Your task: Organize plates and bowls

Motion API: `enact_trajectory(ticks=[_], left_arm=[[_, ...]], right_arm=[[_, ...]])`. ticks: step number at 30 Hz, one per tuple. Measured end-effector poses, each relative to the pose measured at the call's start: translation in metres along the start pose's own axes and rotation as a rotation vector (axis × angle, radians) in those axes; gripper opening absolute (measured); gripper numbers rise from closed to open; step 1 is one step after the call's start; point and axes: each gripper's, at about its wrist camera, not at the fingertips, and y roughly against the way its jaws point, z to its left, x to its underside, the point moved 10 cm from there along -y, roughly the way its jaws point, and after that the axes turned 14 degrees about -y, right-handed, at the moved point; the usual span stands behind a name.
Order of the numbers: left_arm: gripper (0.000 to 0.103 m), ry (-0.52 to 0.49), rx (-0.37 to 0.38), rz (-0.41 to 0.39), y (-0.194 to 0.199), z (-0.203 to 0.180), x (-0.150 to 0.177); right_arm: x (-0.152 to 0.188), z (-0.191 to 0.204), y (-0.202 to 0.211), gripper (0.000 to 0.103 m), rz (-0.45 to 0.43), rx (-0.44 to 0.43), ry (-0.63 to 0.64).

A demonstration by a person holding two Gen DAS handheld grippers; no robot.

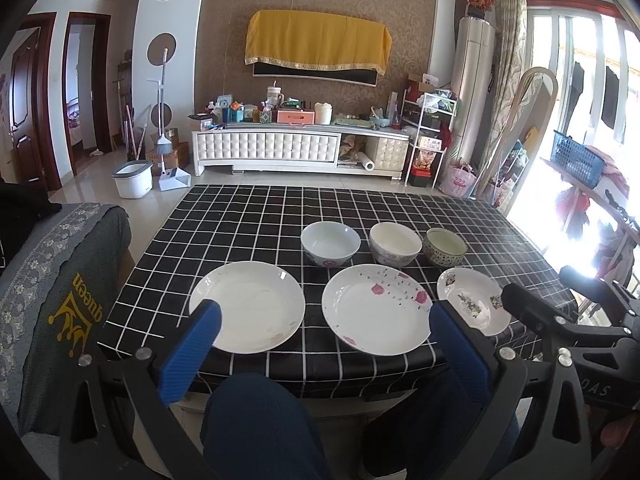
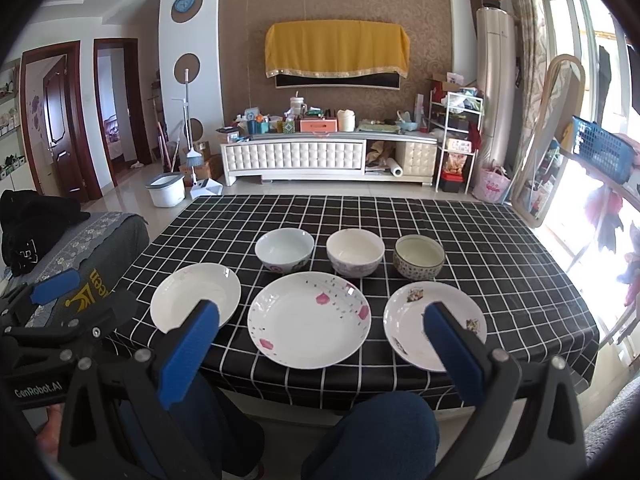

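Observation:
Three plates lie in a row near the front of the table: a plain white plate (image 1: 248,306) (image 2: 196,296) at left, a pink-flowered plate (image 1: 376,310) (image 2: 309,320) in the middle, a smaller floral plate (image 1: 474,300) (image 2: 412,320) at right. Behind them stand a white bowl with a red pattern (image 1: 330,243) (image 2: 284,250), a cream bowl (image 1: 395,243) (image 2: 355,252) and a green patterned bowl (image 1: 445,247) (image 2: 418,257). My left gripper (image 1: 324,316) and right gripper (image 2: 322,312) are both open and empty, held before the table's front edge.
The table has a black-and-white checked cloth (image 1: 248,220) (image 2: 500,240). A grey-covered sofa arm (image 1: 52,264) is at the left. My knees (image 2: 380,432) are below the table edge. A TV cabinet (image 2: 332,156) stands across the floor behind.

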Motion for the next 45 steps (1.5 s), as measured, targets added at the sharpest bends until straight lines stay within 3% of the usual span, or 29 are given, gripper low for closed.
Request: enact_trajectory(ticks=[6, 10, 12, 18, 24, 30, 38, 45], left_arm=[[0.103, 0.002, -0.022, -0.013, 0.0, 0.016, -0.018], [0.103, 0.051, -0.034, -0.057, 0.0, 0.045, -0.034], [0.103, 0.065, -0.063, -0.048, -0.004, 0.062, -0.037], [0.103, 0.093, -0.101, 0.025, -0.03, 0.108, -0.033], [0.103, 0.098, -0.118, 0.077, -0.058, 0.14, -0.02], [0.103, 0.11, -0.098, 0.184, -0.092, 0.163, 0.001], [0.103, 0.144, -0.033, 0.276, -0.133, 0.186, 0.028], [0.103, 0.163, -0.002, 0.374, -0.17, 0.198, 0.056]], right_arm=[[-0.018, 0.011, -0.007, 0.103, -0.019, -0.014, 0.011], [-0.025, 0.028, -0.03, 0.103, 0.047, -0.102, -0.03], [-0.028, 0.034, -0.038, 0.103, 0.05, -0.103, -0.028], [-0.03, 0.065, -0.074, 0.103, 0.109, -0.136, 0.015], [-0.011, 0.098, -0.116, 0.103, 0.242, -0.162, 0.084], [0.007, 0.134, -0.149, 0.103, 0.358, -0.234, 0.139], [0.018, 0.154, -0.192, 0.103, 0.398, -0.197, 0.199], [0.041, 0.158, -0.236, 0.1, 0.486, -0.177, 0.221]])
